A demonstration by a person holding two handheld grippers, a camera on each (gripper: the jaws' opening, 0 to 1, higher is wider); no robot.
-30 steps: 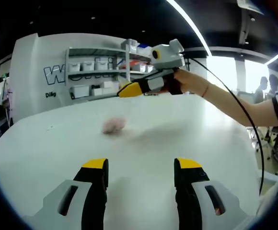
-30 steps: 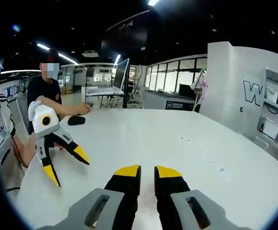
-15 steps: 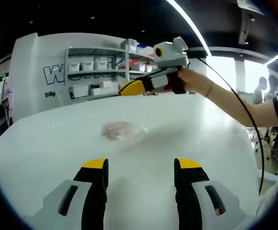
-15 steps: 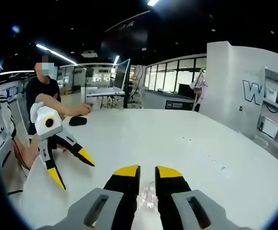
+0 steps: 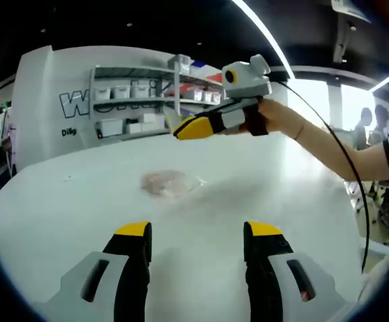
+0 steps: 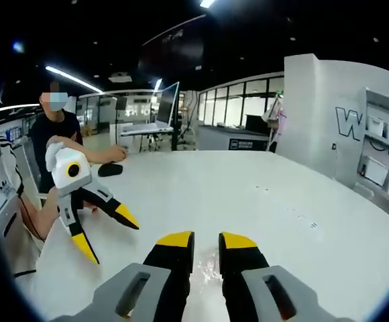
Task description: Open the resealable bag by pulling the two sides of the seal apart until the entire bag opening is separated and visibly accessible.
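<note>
A clear resealable bag (image 5: 170,181) with pinkish contents lies flat on the white table (image 5: 60,221), ahead of my left gripper (image 5: 197,233). That gripper's jaws stand wide open with nothing between them. A hand holds my right gripper (image 5: 183,130) in the air above and beyond the bag, not touching it. In the right gripper view a bit of the bag (image 6: 208,268) shows through the narrow gap of my right gripper (image 6: 206,240), which holds nothing. The left gripper (image 6: 110,238) shows at the left there, jaws spread.
The round white table (image 6: 282,201) stretches far around the bag. A person sits at its far side (image 6: 53,134) with a dark mouse (image 6: 107,170) nearby. Shelves with white bins (image 5: 134,100) stand behind the table, and a cable (image 5: 345,168) trails from the right gripper.
The bag was a moving blur on the table a second ago and now lies still. The right gripper has risen slightly and drifted right. The left gripper has held its place.
</note>
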